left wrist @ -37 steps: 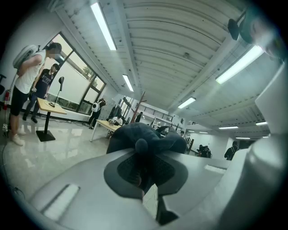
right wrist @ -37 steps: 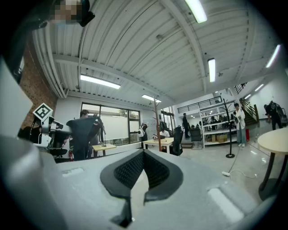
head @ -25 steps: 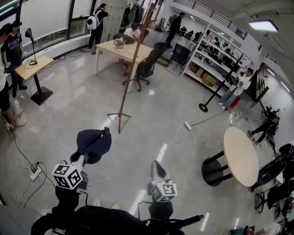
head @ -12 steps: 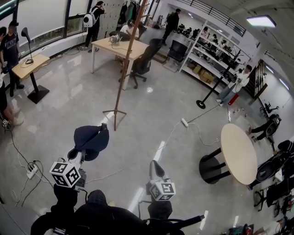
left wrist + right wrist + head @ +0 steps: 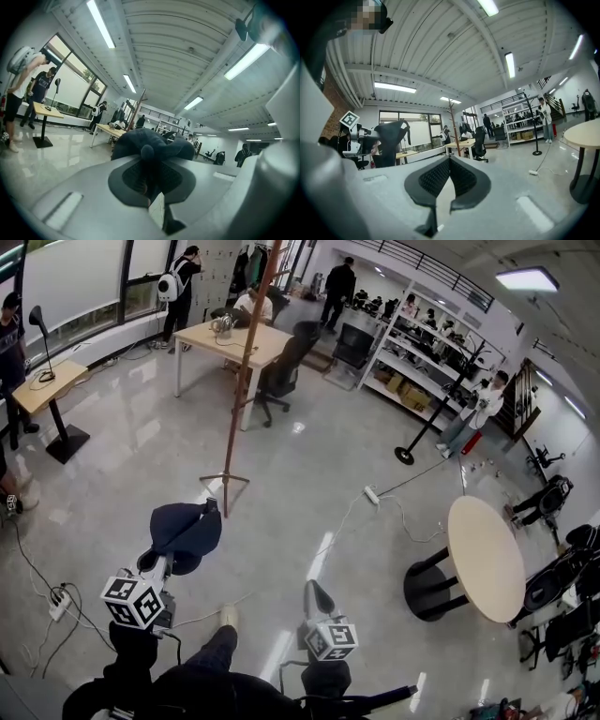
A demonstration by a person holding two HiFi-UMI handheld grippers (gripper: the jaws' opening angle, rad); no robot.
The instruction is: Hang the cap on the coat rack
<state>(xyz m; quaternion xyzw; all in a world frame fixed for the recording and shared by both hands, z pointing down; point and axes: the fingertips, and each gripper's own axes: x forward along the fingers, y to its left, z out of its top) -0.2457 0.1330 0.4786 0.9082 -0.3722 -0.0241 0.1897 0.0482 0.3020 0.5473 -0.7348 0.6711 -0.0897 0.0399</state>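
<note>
A dark navy cap (image 5: 186,529) hangs from my left gripper (image 5: 176,551), which is shut on it, low on the left in the head view. In the left gripper view the cap (image 5: 151,144) fills the space just past the closed pads. The coat rack is a tall wooden pole (image 5: 246,362) on a splayed foot (image 5: 223,482), standing on the floor a little ahead of the cap; the cap is apart from it. My right gripper (image 5: 319,592) is shut and holds nothing. From the right gripper view the pole (image 5: 453,127) stands beyond the pads, with the cap (image 5: 390,137) off to the left.
A round table (image 5: 487,554) stands at the right. A desk (image 5: 225,338) and an office chair (image 5: 281,376) sit behind the rack. A cable with a power strip (image 5: 370,495) crosses the floor, and another strip (image 5: 56,601) lies at the left. People stand at the far walls.
I have walked forward: the rack's foot has drifted left in the head view and sits nearer the cap. A leg and shoe now show below. Both grips are unchanged.
</note>
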